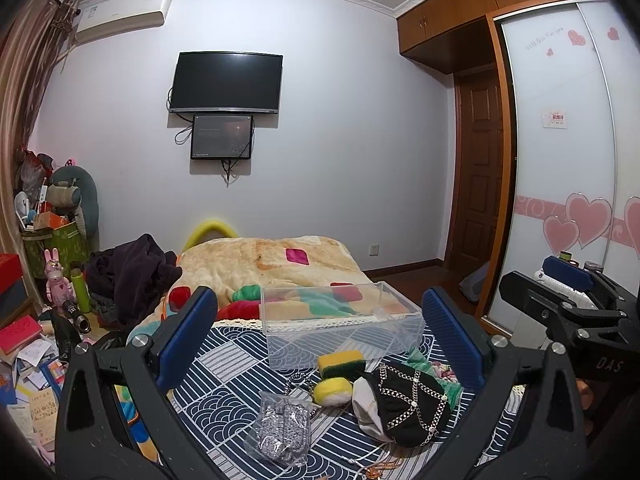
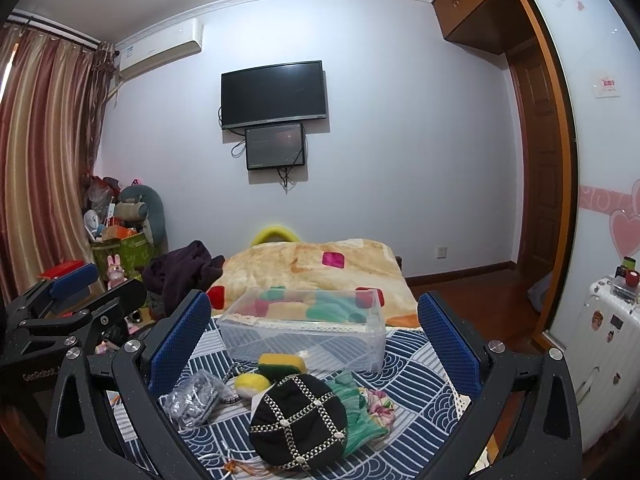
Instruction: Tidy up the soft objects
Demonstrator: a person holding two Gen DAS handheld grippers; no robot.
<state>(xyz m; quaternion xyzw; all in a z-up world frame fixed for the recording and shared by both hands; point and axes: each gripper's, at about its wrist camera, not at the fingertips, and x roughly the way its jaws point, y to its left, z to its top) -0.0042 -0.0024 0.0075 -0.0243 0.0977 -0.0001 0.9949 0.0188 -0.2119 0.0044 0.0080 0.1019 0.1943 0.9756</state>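
Both tools, the left tool [image 1: 320,332] and right tool [image 2: 316,328], hang released and empty. The clear bin [image 2: 304,330] at frame centre likely awaits the black cap [image 2: 298,420] and sponge [image 2: 282,362] below it.

Pale lavender walls carry a black television [image 1: 227,82] and an air conditioner [image 1: 122,14]. Striped curtains [image 2: 42,160] hang left; a wooden wardrobe [image 1: 500,36] with 1 heart-printed sliding door [image 1: 560,160] stands right.

Cap hides white cloth on bed

A black studded cap [image 1: 412,404] covers most of a white cloth [image 1: 366,404]; wardrobe lettering [image 1: 538,40] is illegible.
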